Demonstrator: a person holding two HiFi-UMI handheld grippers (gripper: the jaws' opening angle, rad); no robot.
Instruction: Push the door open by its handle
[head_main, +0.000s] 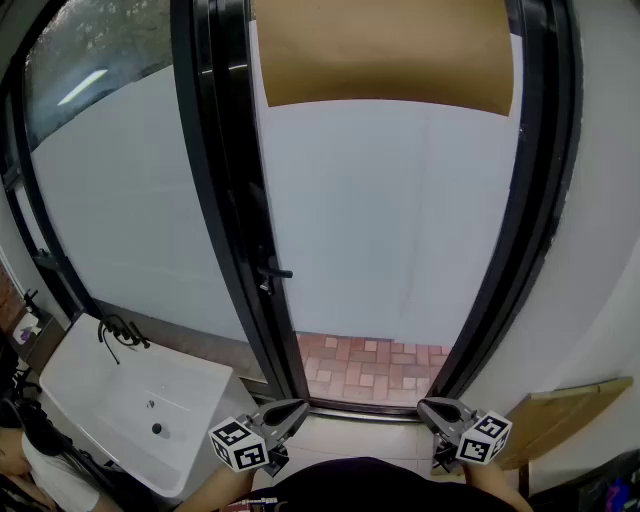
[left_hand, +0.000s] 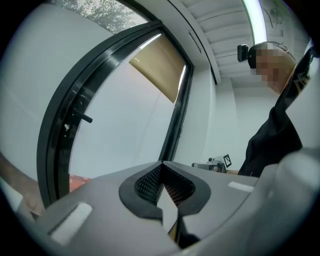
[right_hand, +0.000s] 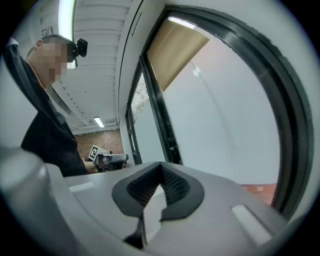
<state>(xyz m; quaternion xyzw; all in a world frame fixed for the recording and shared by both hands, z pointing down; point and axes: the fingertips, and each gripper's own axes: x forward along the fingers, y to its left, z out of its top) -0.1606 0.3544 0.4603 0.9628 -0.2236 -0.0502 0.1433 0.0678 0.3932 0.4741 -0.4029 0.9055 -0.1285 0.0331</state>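
A short black lever handle (head_main: 273, 272) was set on the black-framed frosted glass door (head_main: 390, 220), far ahead and well apart from both tongs, its lever level and pointing right. The left gripper (head_main: 297, 408), closed and empty, was held nearer it than the right gripper (head_main: 427, 405), likewise closed on nothing. Red brick paving (head_main: 365, 365) was shown at the door's foot, and a white basin (head_main: 70, 372) at the near left.

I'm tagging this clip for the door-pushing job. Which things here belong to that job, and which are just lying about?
Belong to the job:
- door
- door handle
- left gripper, shut and empty
- right gripper, shut and empty

Just lying about:
- white sink
- black tap
- wooden board
- brown sheet on the glass
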